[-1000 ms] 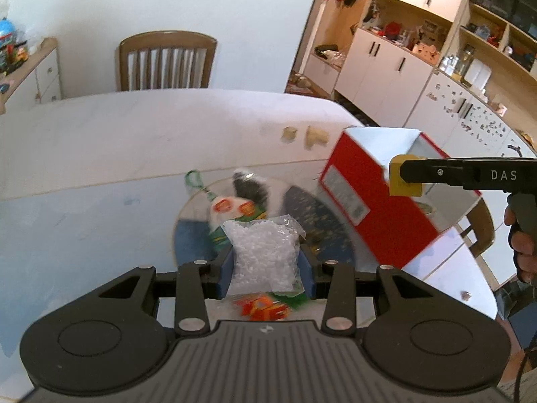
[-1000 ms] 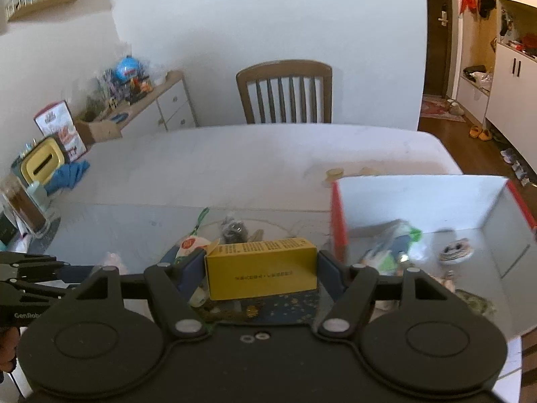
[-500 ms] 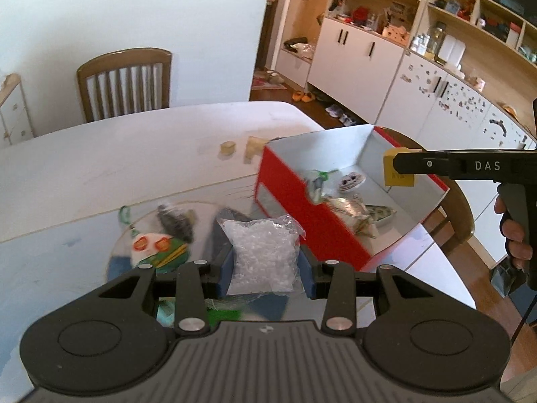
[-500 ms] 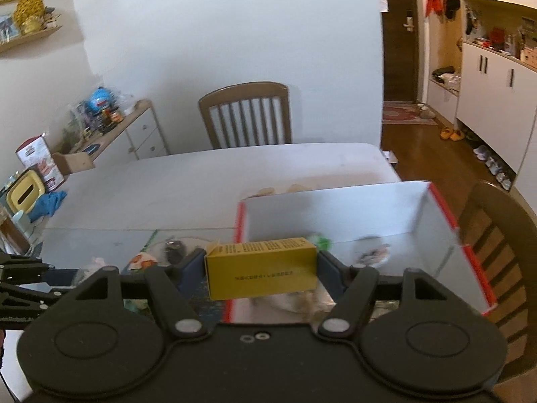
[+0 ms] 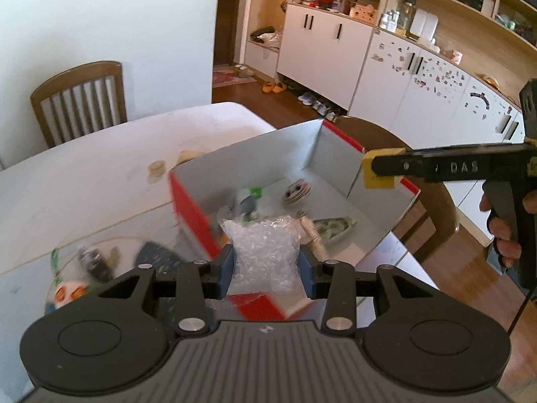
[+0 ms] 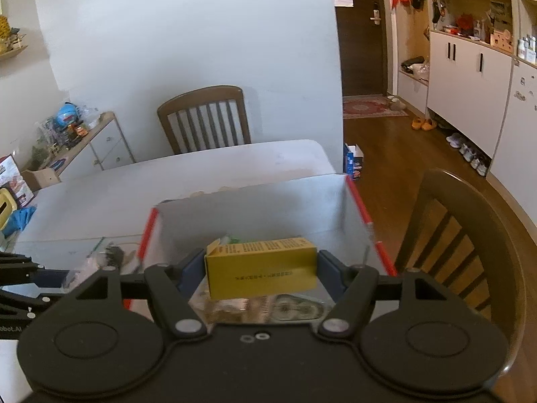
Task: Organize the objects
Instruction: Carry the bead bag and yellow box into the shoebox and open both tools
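My left gripper (image 5: 265, 265) is shut on a clear bag of white pellets (image 5: 266, 252) and holds it over the near left corner of the red box with white inside (image 5: 302, 154). My right gripper (image 6: 261, 270) is shut on a yellow carton (image 6: 261, 270) and holds it above the same box (image 6: 255, 201); it also shows in the left wrist view (image 5: 382, 168) over the box's right rim. Several small items lie in the box, among them a round patterned piece (image 5: 297, 192).
A round glass plate (image 5: 84, 268) with small packets lies left of the box on the white table (image 5: 84, 174). A brown chair (image 6: 463, 245) stands right of the box, another chair (image 6: 204, 117) at the table's far side. Two small round pieces (image 5: 157, 168) lie behind the box.
Both grippers have moved right from the plate to over the box, each still holding its item. The box now shows its open inside.
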Demonstrator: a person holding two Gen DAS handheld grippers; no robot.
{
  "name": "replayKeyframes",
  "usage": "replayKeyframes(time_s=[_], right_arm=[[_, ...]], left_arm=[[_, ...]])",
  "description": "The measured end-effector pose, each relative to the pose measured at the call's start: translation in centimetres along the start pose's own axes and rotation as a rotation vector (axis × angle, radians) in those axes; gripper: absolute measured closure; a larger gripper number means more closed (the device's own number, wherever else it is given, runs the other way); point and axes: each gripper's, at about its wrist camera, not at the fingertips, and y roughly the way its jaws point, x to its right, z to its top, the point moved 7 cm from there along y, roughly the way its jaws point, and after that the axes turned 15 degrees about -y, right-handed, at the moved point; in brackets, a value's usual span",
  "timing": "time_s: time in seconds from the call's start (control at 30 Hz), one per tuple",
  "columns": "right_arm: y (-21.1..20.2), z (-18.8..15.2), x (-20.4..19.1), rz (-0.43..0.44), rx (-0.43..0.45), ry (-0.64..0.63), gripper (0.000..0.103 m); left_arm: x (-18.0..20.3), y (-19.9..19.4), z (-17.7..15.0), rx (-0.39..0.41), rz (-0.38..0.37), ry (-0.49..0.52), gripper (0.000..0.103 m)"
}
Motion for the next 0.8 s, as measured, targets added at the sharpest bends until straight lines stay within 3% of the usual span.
replayKeyframes(time_s=[0.43, 0.8], right_arm=[[3.1, -1.3, 1.7, 0.036, -0.055, -0.103, 0.033], [6.7, -2.6, 0.6, 0.075, -0.112, -0.223, 0.033]], left_arm=[[4.6, 7.9, 4.9, -0.025, 0.028, 0.015, 0.063], [5.5, 16.0, 5.1, -0.143, 0.069, 0.038, 0.063]])
